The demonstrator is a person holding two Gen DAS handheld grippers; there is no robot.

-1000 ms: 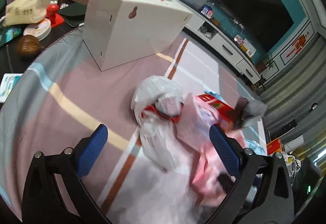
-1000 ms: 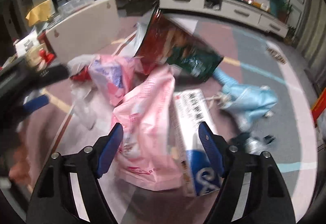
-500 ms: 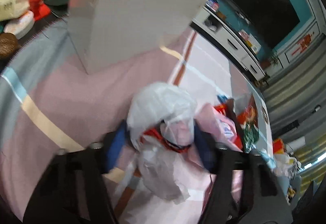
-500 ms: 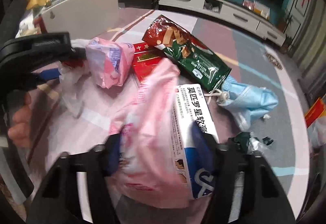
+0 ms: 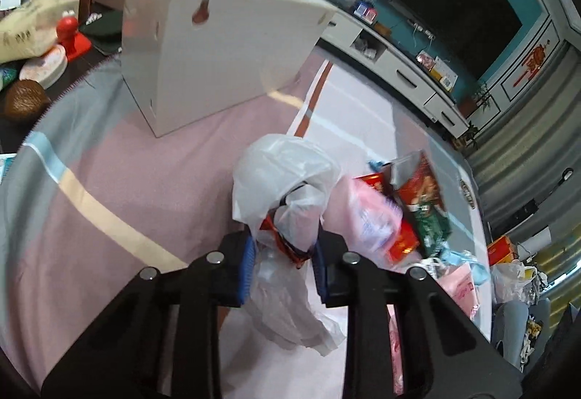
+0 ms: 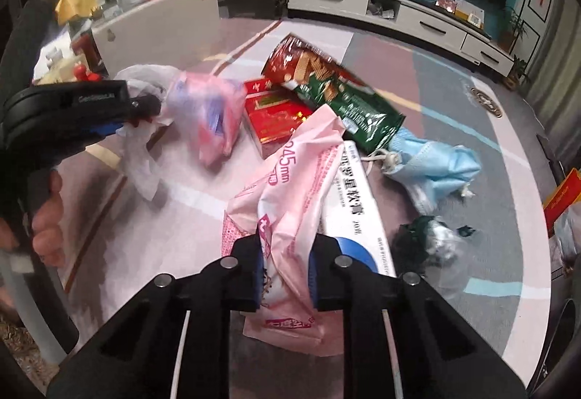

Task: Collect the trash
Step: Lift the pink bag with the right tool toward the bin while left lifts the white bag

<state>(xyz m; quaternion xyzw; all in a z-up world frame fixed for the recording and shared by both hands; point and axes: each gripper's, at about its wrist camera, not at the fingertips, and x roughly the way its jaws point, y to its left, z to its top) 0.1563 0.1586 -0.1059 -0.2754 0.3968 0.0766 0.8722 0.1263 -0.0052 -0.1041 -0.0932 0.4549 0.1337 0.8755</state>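
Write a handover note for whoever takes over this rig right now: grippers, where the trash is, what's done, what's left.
Left gripper: jaws just closed on the white plastic bag.
Right gripper: jaws just closed on the pink wrapper.
Still loose on the cloth: red box, green snack bag, blue masks, white carton, dark scrap.
Done: two grips. Left: lift, bin everything.

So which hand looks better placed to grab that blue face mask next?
Probably the right, though both are busy. The blue face mask lies just beyond the right gripper, shut on the pink wrapper. The left gripper, across the pile, is shut on the white plastic bag.
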